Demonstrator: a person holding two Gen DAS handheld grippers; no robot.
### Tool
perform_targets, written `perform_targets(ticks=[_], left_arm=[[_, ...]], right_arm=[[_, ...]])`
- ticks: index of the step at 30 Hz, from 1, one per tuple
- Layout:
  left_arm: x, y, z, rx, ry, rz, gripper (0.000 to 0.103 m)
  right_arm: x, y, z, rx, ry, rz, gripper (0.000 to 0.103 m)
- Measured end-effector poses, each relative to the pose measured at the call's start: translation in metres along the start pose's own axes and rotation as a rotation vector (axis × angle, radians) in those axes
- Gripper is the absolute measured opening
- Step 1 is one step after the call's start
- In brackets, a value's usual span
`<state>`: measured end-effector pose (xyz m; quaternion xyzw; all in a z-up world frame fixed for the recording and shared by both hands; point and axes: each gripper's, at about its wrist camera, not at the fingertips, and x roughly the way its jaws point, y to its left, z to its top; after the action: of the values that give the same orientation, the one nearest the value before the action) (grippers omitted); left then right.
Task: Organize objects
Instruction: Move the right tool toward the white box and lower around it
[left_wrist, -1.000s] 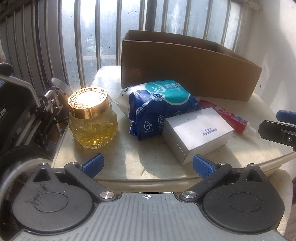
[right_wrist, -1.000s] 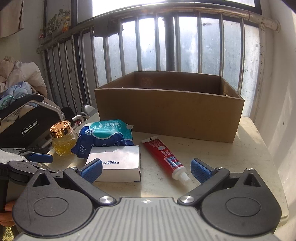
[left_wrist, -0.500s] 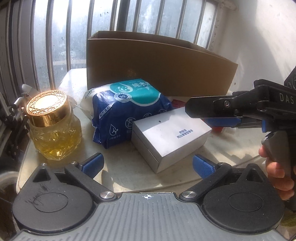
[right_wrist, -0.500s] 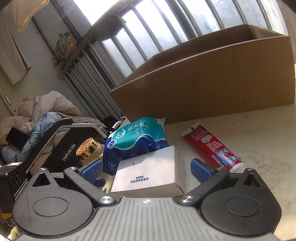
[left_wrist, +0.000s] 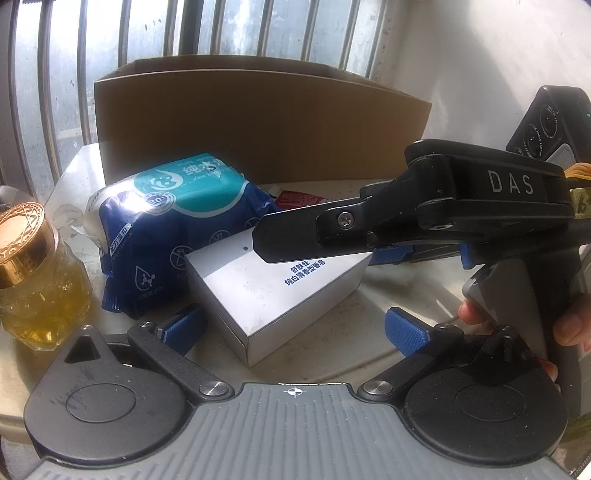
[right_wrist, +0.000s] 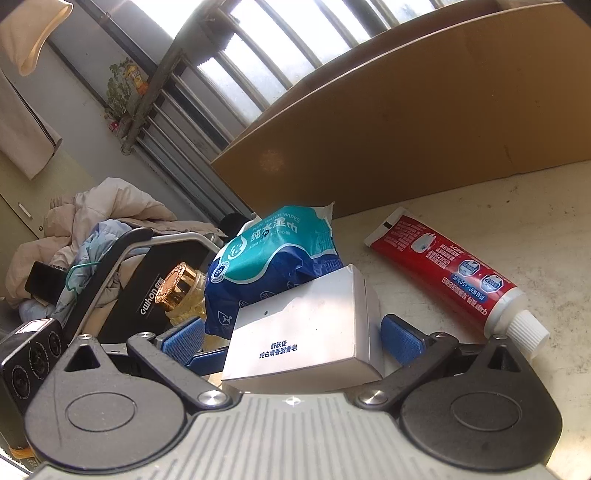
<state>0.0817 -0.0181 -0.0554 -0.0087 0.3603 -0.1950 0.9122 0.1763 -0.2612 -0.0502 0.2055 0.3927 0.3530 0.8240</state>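
Observation:
A white soap box (left_wrist: 273, 291) lies on the pale table, also seen in the right wrist view (right_wrist: 303, 328). My right gripper (right_wrist: 291, 338) is open with its blue pads either side of the box, not closed on it. My left gripper (left_wrist: 295, 328) is open, close in front of the same box. A blue wet-wipes pack (left_wrist: 177, 221) (right_wrist: 273, 251) lies behind the box. A red toothpaste tube (right_wrist: 450, 273) lies to the right. A gold-capped glass jar (left_wrist: 33, 280) (right_wrist: 181, 291) stands at the left. An open cardboard box (left_wrist: 258, 118) (right_wrist: 406, 122) stands at the back.
The right gripper's black body (left_wrist: 443, 210) and the hand on it cross over the soap box in the left wrist view. A window grille (left_wrist: 184, 33) is behind the carton. A black frame and a clothes pile (right_wrist: 92, 221) lie left of the table.
My right gripper has moved in low over the table and now straddles the soap box. My left gripper has moved closer to the box.

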Motion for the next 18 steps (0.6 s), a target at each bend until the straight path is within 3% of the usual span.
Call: perform_targets(ticks=[10, 14, 18], left_arm=[[-0.002, 0.002, 0.000, -0.009, -0.014, -0.024, 0.103], [-0.002, 0.004, -0.001, -0.006, -0.020, -0.030, 0.103], [0.004, 0.011, 0.002, -0.005, -0.023, -0.036, 0.103]], right_arm=[[0.002, -0.003, 0.001, 0.061, -0.017, -0.001, 0.103], [-0.001, -0.010, -0.006, 0.116, -0.080, 0.025, 0.103], [0.001, -0.005, -0.002, 0.067, -0.045, 0.012, 0.103]])
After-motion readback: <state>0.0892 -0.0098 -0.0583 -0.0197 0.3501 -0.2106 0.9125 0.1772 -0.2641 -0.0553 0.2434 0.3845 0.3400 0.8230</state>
